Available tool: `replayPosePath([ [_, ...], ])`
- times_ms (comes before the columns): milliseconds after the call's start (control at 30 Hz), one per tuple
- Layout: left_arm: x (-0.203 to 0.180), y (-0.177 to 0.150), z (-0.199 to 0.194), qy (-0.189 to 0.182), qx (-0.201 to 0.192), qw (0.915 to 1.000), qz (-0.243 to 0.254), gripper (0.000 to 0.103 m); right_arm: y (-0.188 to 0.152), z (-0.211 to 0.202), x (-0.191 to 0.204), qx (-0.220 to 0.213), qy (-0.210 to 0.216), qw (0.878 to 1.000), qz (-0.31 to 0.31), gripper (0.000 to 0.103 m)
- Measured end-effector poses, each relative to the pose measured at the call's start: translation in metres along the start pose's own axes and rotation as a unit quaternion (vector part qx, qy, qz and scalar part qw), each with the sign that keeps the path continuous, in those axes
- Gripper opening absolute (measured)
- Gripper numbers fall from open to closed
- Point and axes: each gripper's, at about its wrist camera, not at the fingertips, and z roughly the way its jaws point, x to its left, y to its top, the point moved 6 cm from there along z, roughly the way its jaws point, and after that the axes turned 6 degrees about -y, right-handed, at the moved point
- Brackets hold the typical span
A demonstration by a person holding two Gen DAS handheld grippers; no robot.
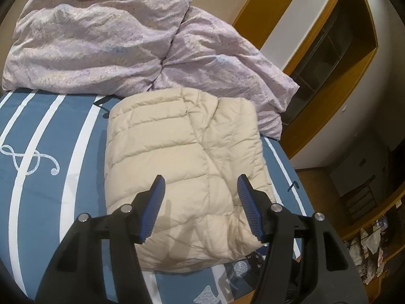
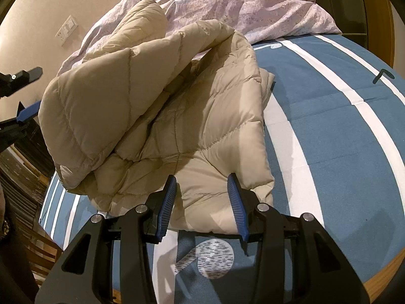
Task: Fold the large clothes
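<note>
Two grippers hover over a bed, and neither has hold of anything. The left gripper (image 1: pixel 200 185) points down at a slant with its blue-padded fingers (image 1: pixel 154 202) spread well apart and nothing between them; the fabric lies below and beyond the tips. The right gripper (image 2: pixel 201 185) also slants downward, its jaws parted to a middling gap and empty, with the near edge of the garment showing through the gap but not pinched. The task's thing is a beige puffer jacket (image 1: pixel 182 157), quilted in horizontal channels, lying folded into a rough rectangle on the bed. In the right wrist view one part of the jacket (image 2: pixel 157 116) stands puffed up and doubled over on the left side, while the lower layer lies flat toward the gripper. Under it is a blue bedsheet (image 1: pixel 45 185) with white stripes and music-note prints. Behind the jacket, touching its far edge, a crumpled lilac duvet (image 1: pixel 101 40) is heaped. A wooden-framed cabinet (image 1: pixel 336 58) stands beyond the bed's far side.
</note>
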Motion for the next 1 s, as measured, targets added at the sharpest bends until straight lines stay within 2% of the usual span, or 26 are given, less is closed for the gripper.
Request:
replayPosePath([
  [233,0.011,0.000,0.010,0.015,0.005,0.9999,-0.005,0.059,0.001,0.000,0.000,0.000,0.001,1.000,0.001,0.044],
  [367,0.024,0.001,0.019,0.047,0.003,0.9989,-0.001,0.059,0.000,-0.001,0.001,0.000,0.002,1.000,0.000,0.044],
  [533,0.051,-0.006,0.043,0.077,0.025,0.9965,-0.020,0.059,0.000,0.001,0.000,-0.002,0.007,1.000,0.002,0.044],
  [667,0.058,-0.018,0.064,0.077,0.035,0.9960,-0.028,0.060,0.001,0.002,-0.001,-0.003,0.008,1.000,0.001,0.044],
  [833,0.034,-0.043,0.086,0.069,0.051,0.9962,0.018,0.060,0.003,0.000,-0.004,-0.006,-0.001,1.000,-0.003,0.044],
  [1000,0.024,-0.058,0.101,0.060,0.063,0.9956,0.034,0.060,0.013,-0.010,-0.015,-0.028,-0.023,0.999,0.003,0.044],
])
